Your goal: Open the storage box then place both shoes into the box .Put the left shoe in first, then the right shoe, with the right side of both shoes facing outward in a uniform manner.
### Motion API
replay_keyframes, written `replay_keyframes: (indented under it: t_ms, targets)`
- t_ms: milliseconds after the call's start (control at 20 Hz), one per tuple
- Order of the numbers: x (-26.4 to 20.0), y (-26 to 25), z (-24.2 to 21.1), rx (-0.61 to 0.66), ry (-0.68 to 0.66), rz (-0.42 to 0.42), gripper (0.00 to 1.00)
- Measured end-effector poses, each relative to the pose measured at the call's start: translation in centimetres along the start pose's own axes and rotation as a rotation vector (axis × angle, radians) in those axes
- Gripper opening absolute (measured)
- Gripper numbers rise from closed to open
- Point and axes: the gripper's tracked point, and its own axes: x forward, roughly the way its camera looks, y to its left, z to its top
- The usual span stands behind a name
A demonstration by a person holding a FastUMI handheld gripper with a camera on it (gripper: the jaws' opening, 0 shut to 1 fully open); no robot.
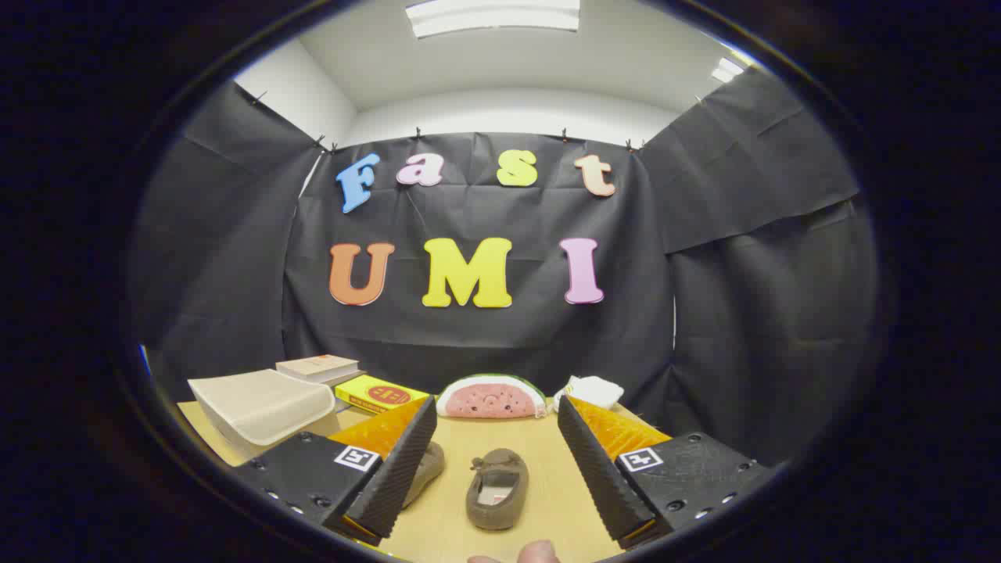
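The gripper (496,457) hangs spread wide over the worktop (547,500), holding nothing, with one shoe (497,489) lying between its fingers. A second shoe (426,469) is mostly hidden behind the left finger (just its edge peeks out). The box (262,407) sits beyond the left finger, lid closed, partly cut off by it; fingertips (539,554) show below.

Hand-held gripper (496,461): wedge-shaped fingers (395,469) spread apart, ribbed inner faces, square printed markers, screw holes in mounts.
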Motion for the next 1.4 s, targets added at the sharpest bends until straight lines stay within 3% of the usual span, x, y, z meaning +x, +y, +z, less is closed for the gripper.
replay_keyframes:
  t_ms: [1150,1400]
  targets:
    - [1.4,1.8,-0.2,-0.004,0.015,0.050,0.95]
    - [2.5,5.8,-0.8,0.039,0.067,0.134,0.95]
